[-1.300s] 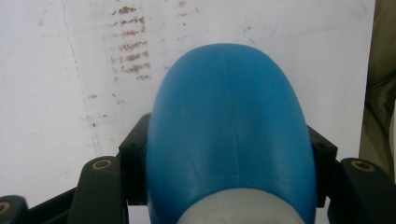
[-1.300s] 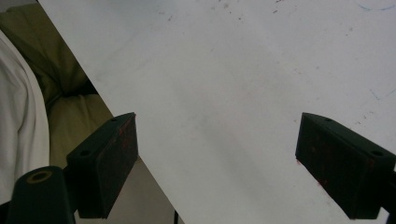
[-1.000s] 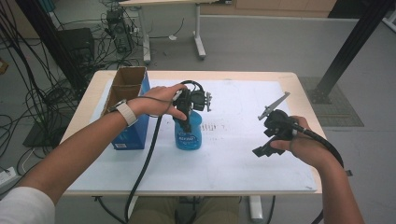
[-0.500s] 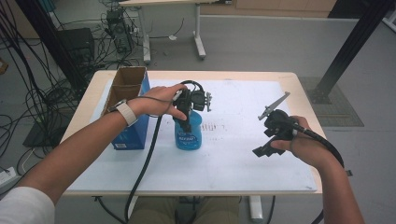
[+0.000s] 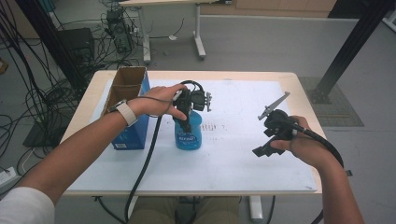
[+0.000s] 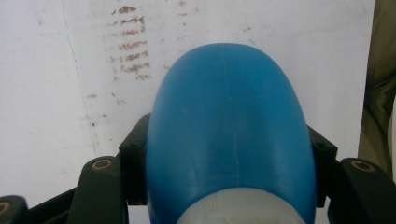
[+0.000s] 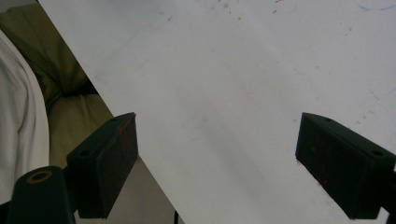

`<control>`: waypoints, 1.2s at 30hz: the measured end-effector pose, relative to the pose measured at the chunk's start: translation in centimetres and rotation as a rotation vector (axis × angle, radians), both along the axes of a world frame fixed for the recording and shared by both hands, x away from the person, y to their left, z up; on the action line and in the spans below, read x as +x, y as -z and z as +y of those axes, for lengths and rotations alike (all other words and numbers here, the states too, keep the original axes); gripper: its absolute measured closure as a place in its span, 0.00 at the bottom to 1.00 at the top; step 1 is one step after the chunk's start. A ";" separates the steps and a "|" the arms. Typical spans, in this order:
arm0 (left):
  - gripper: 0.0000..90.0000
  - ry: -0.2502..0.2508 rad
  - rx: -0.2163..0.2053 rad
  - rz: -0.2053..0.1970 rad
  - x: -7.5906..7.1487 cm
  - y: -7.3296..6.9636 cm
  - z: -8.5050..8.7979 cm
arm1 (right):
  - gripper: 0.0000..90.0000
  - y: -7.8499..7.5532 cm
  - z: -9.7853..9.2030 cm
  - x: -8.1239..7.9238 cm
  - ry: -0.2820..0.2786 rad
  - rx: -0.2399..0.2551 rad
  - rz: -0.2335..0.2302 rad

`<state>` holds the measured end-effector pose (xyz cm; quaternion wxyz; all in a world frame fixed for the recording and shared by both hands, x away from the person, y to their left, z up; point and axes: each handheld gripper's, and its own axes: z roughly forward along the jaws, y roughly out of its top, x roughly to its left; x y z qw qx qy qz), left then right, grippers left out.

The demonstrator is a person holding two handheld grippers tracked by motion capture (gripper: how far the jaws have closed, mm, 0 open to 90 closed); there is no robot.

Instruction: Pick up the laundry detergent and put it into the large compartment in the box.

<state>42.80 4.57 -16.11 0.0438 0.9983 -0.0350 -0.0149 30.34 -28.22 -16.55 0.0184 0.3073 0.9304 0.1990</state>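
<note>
- The step in hand looks like a grasp just made: the left tool (image 5: 190,112) comes down from above on the blue bottle (image 5: 188,133), and in the left gripper view its two black jaws press against either side of the bottle's rounded blue body (image 6: 226,130), clamped on it.
- The bottle stands upright on the white sheet of the table (image 5: 233,158), just beside the blue cardboard box (image 5: 130,105), whose top is open.
- The right tool (image 5: 268,142) hangs over the right part of the table, well apart from the bottle; in the right gripper view its jaws stand wide apart with nothing between them, only bare sheet beneath.
- The next move, as I judge it, is a straight lift of the bottle, perhaps toward the open box; the grip sits on a curved, smooth wall, so it calls for keeping the bottle upright and the pressure steady to avoid a slip.
</note>
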 end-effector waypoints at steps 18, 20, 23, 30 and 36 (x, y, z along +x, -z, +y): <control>0.42 -0.009 -0.003 0.002 0.0 0.0 0.1 | 0.15 0.1 0.0 -0.1 0.005 0.004 0.000; 0.42 -0.025 -0.008 0.007 0.2 0.0 0.2 | 0.15 0.1 0.0 -0.2 0.004 0.005 -0.002; 0.42 -0.047 -0.014 0.008 0.4 -0.1 0.5 | 0.15 0.1 -0.1 -0.3 0.007 0.006 -0.005; 0.42 -0.080 -0.023 0.005 0.3 -1.0 1.0 | 0.15 0.1 -0.3 -0.3 0.007 0.006 -0.006; 0.42 -0.151 -0.018 0.000 -0.1 -2.4 1.2 | 0.15 -0.1 0.0 -0.4 -0.003 0.009 -0.015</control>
